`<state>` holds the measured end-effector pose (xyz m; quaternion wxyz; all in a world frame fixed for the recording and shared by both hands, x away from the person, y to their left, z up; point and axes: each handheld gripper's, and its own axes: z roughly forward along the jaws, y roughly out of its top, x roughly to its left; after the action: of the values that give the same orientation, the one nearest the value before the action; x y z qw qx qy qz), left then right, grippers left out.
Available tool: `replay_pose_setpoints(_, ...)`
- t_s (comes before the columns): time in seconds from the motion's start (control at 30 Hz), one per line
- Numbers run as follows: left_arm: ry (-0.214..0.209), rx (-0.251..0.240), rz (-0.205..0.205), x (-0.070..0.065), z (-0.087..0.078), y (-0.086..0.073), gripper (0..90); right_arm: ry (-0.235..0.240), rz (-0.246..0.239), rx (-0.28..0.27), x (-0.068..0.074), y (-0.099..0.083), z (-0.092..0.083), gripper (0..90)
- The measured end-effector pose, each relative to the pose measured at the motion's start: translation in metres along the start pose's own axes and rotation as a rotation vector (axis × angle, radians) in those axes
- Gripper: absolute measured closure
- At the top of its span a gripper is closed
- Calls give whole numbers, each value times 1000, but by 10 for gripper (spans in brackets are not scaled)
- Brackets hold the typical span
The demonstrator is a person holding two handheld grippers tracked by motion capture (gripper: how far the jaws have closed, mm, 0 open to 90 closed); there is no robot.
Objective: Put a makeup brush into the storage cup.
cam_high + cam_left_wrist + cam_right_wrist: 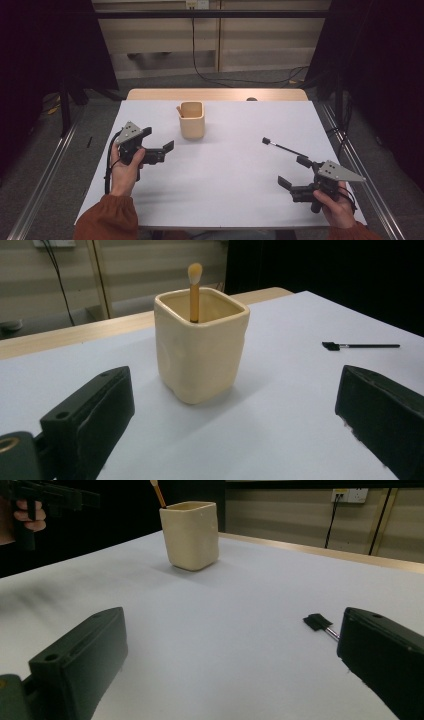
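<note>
Nearby, both released claws, left [161, 148] and right [294, 176], flank cup [192, 120] and brush [282, 146], unobstructed.

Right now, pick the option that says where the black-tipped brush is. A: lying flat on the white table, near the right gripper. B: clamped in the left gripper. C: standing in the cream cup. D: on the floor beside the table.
A: the black-tipped brush lies flat on the white table just ahead of the open right gripper, apart from the cream cup, which holds a wooden-handled brush.
</note>
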<state>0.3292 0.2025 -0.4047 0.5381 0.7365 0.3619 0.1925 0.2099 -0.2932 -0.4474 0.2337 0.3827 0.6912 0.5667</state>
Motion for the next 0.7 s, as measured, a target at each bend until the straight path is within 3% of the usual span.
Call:
replay_pose_setpoints(0.37, -33, -15, -11, -11, -19, -15, 20, -9, 7, 3, -1, 0, 0, 0)
replay_pose_setpoints(0.7, -10, -15, -10, -17, -38, -35, 22, -21, 11, 4, -1, -1, -1, 0)
